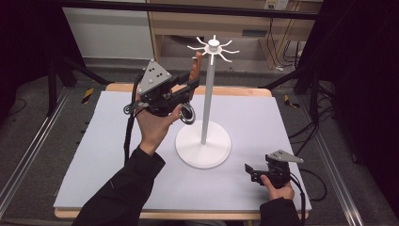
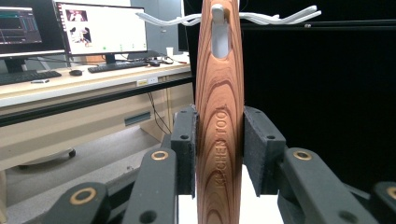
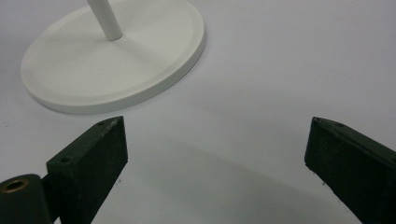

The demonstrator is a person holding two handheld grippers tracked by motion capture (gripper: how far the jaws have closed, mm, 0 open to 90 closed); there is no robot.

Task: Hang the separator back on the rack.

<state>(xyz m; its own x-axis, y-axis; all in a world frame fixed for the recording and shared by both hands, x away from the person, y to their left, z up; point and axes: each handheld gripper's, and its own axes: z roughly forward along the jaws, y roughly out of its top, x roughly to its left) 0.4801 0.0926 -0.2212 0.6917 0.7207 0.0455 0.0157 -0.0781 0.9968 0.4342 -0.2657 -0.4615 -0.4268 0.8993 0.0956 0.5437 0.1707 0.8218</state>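
Observation:
A white stand [image 1: 210, 94] rises from a round base [image 1: 203, 151], with a ring of hooks [image 1: 213, 46] on top. My left gripper [image 1: 190, 87] is lifted beside the pole, shut on a wooden utensil handle [image 1: 195, 67]. The utensil's metal end [image 1: 187, 114] hangs below the hand. In the left gripper view the handle [image 2: 219, 79] stands upright between the pads [image 2: 187, 140], engraved "KITCHEN TOOL". A white hook tip [image 2: 217, 11] sits in the top of the handle's slot. My right gripper [image 1: 251, 173] rests low at the table's front right, open, holding nothing, facing the base [image 3: 116, 60].
The white table mat [image 1: 117, 155] covers a wooden table. A metal frame and dark curtains surround it. A desk with monitors [image 2: 100, 28] and a keyboard stands beyond. Cables trail from both grippers.

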